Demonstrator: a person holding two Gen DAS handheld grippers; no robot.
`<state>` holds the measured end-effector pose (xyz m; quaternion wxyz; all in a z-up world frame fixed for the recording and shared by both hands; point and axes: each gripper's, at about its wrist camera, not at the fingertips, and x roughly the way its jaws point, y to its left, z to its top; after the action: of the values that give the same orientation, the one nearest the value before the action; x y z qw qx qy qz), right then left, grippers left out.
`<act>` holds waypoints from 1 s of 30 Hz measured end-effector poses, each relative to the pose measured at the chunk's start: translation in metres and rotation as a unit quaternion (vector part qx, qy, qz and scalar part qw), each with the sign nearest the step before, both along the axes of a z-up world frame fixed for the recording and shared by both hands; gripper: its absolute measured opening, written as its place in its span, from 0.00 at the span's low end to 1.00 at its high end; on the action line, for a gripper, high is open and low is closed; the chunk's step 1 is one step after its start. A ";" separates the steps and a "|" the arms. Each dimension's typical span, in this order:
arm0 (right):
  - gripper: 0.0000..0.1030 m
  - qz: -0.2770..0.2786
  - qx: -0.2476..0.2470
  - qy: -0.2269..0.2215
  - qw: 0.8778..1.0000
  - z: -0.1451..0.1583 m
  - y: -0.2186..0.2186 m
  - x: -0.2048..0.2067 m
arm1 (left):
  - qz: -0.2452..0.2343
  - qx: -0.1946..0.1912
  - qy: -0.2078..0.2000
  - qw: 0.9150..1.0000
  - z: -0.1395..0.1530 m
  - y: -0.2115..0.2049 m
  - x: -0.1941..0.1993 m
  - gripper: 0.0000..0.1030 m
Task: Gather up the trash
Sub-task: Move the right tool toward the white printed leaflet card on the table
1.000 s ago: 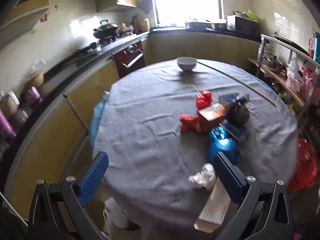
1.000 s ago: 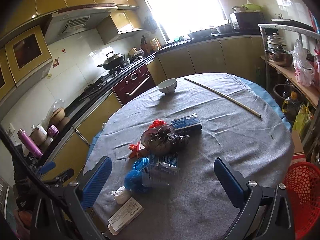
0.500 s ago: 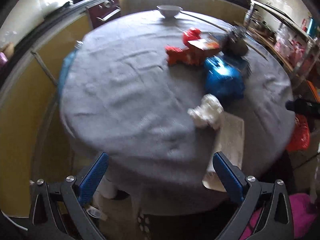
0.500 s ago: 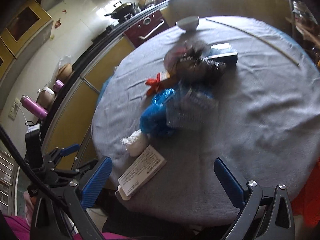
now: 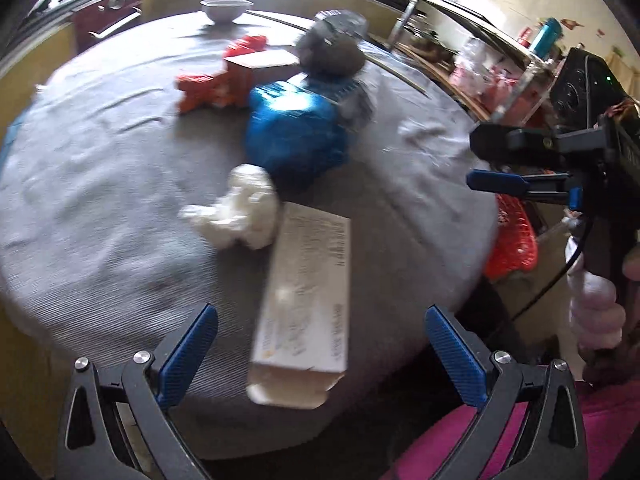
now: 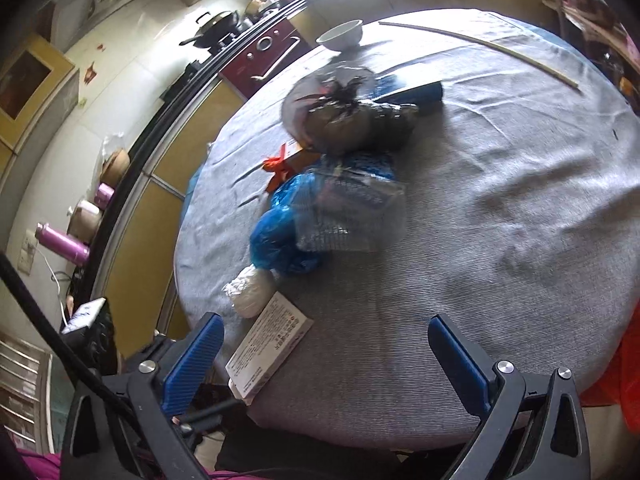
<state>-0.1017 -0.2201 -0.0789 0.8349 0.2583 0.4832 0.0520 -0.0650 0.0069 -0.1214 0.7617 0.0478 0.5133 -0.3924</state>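
Trash lies on a round grey-clothed table (image 5: 100, 200): a flat white carton (image 5: 306, 308) at the near edge, a crumpled white tissue (image 5: 240, 212), a blue plastic bag (image 5: 296, 132), a red wrapper (image 5: 204, 92) with a box, and a dark tied bag (image 5: 332, 52). My left gripper (image 5: 320, 356) is open and empty, its jaws either side of the carton's near end. My right gripper (image 6: 324, 364) is open and empty above the table's near edge, with the carton (image 6: 268, 352) just right of its left finger. It also shows in the left wrist view (image 5: 504, 160).
A white bowl (image 6: 340, 36) and a long thin stick (image 6: 480, 52) lie at the table's far side. A red mesh basket (image 5: 512, 236) stands on the floor to the right. Kitchen counter and stove (image 6: 216, 32) run along the left.
Both grippers have dropped lower and closer to the table's near edge. The carton now lies between the left jaws. The right gripper has come into the left view.
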 end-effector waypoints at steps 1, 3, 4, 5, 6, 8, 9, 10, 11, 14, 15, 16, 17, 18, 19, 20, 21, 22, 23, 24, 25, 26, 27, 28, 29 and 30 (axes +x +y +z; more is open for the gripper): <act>1.00 -0.004 0.002 -0.002 1.000 -0.001 -0.003 -0.001 | -0.003 -0.005 0.005 1.000 -0.001 -0.004 0.000 0.98; 1.00 -0.011 0.004 -0.004 1.000 -0.001 -0.010 -0.003 | -0.010 -0.012 0.012 1.000 -0.006 -0.013 0.004 0.96; 1.00 -0.014 0.005 -0.006 1.000 -0.003 -0.014 -0.003 | -0.013 -0.014 0.017 1.000 -0.008 -0.017 0.006 0.95; 1.00 -0.019 0.006 -0.007 1.000 -0.004 -0.018 -0.004 | -0.014 -0.013 0.019 1.000 -0.010 -0.021 0.008 0.95; 1.00 -0.025 0.009 -0.007 1.000 -0.005 -0.023 -0.005 | -0.017 -0.013 0.014 1.000 -0.009 -0.027 0.008 0.94; 1.00 -0.037 0.014 -0.007 0.999 -0.008 -0.032 -0.007 | -0.035 -0.023 0.026 0.999 -0.010 -0.040 0.009 0.90; 1.00 -0.042 0.017 -0.007 0.999 -0.009 -0.036 -0.008 | -0.044 -0.027 0.033 0.998 -0.010 -0.049 0.009 0.89; 1.00 -0.048 0.020 -0.008 0.999 -0.009 -0.040 -0.009 | -0.052 -0.025 0.036 0.998 -0.011 -0.056 0.008 0.88; 1.00 -0.055 0.022 -0.009 0.998 -0.010 -0.046 -0.010 | -0.057 -0.023 0.036 0.997 -0.011 -0.064 0.007 0.88; 1.00 -0.071 0.025 -0.016 0.997 -0.011 -0.059 -0.015 | -0.068 -0.015 0.035 0.997 -0.010 -0.091 0.007 0.88; 1.00 -0.075 0.024 -0.017 0.997 -0.011 -0.063 -0.016 | -0.075 -0.011 0.027 0.997 -0.008 -0.100 0.006 0.88; 1.00 -0.080 0.024 -0.016 0.996 -0.012 -0.068 -0.017 | -0.079 -0.005 0.013 0.997 -0.006 -0.108 0.005 0.88; 1.00 -0.086 0.024 -0.015 0.996 -0.012 -0.073 -0.019 | -0.080 0.000 0.000 0.997 -0.003 -0.113 0.006 0.88; 1.00 -0.091 0.028 -0.015 0.995 -0.012 -0.077 -0.021 | -0.081 0.001 -0.009 0.997 0.001 -0.114 0.006 0.88; 1.00 -0.096 0.032 -0.015 0.995 -0.011 -0.082 -0.023 | -0.081 -0.003 -0.011 0.997 0.004 -0.112 0.007 0.88; 1.00 -0.102 0.036 -0.014 0.994 -0.010 -0.086 -0.025 | -0.078 -0.002 -0.014 0.997 0.008 -0.110 0.008 0.88; 1.00 -0.108 0.043 -0.013 0.993 -0.009 -0.091 -0.028 | -0.073 0.001 -0.019 0.997 0.013 -0.104 0.008 0.88; 1.00 -0.111 0.048 -0.011 0.993 -0.008 -0.093 -0.028 | -0.066 0.005 -0.029 0.997 0.020 -0.095 0.008 0.88; 1.00 -0.114 0.055 -0.007 0.992 -0.008 -0.095 -0.029 | -0.060 0.006 -0.039 0.997 0.027 -0.084 0.008 0.88; 1.00 -0.113 0.059 -0.003 0.992 -0.007 -0.094 -0.028 | -0.053 0.007 -0.049 0.997 0.034 -0.073 0.009 0.88; 1.00 -0.109 0.063 0.003 0.992 -0.008 -0.091 -0.026 | -0.045 0.010 -0.059 0.997 0.041 -0.061 0.010 0.88; 1.00 -0.105 0.065 0.011 0.992 -0.009 -0.087 -0.023 | -0.033 0.017 -0.073 0.997 0.045 -0.050 0.013 0.88; 1.00 -0.095 0.067 0.022 0.993 -0.011 -0.078 -0.019 | -0.020 0.027 -0.085 0.996 0.050 -0.036 0.014 0.88; 1.00 -0.086 0.073 0.030 0.993 -0.014 -0.070 -0.015 | -0.004 0.040 -0.098 0.994 0.052 -0.025 0.018 0.88; 1.00 -0.074 0.077 0.042 0.993 -0.017 -0.059 -0.010 | 0.011 0.050 -0.109 0.993 0.053 -0.012 0.023 0.88; 1.00 -0.063 0.077 0.054 0.994 -0.020 -0.047 -0.005 | 0.028 0.060 -0.119 0.991 0.053 0.004 0.029 0.88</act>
<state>-0.1070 -0.2669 -0.0986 0.7867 0.3544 0.5050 0.0226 -0.0361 0.0112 -0.0680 0.8237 0.1250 0.4431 -0.3309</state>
